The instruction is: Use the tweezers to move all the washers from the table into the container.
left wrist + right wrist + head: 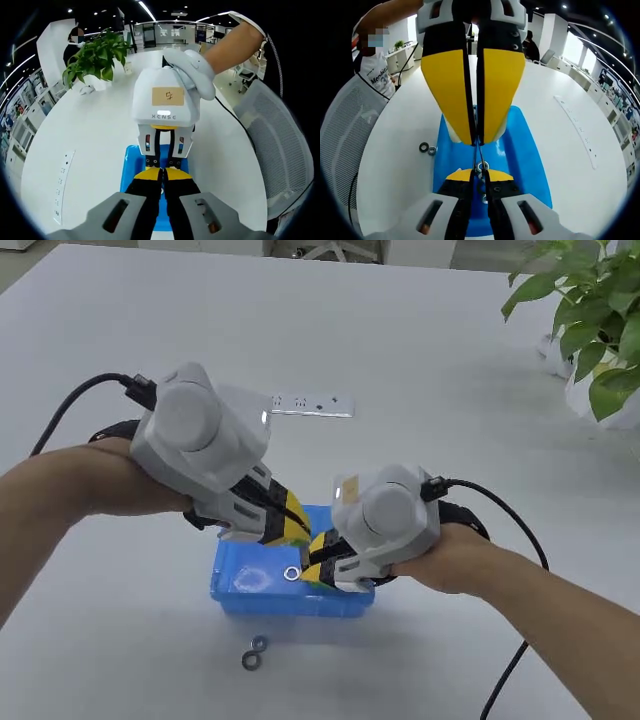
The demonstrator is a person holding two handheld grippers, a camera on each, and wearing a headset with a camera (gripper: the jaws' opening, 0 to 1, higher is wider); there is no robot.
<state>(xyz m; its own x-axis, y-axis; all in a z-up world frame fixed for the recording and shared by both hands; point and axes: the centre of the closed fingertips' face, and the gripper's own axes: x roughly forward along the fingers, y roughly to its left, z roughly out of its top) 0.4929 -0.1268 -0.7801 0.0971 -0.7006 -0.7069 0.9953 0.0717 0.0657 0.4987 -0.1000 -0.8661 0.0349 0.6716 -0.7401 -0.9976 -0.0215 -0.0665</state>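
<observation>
A: You had the white tabletop [420, 350] before you. The blue container [240, 585] sat on it under both your grippers, which met nose to nose.

B: Yes. Your left gripper [288, 523] had its jaws pressed together on the tweezers [476, 150]. Your right gripper [318, 566] had its jaws a narrow slit apart, with the tweezers' thin legs running into that slit. Whether it pinched them, I cannot tell.

A: One washer [481, 165] sat at the tweezers' tips, above the container.

B: And your two loose washers [254, 652] lay side by side on the tabletop, just outside the container's wall.
</observation>
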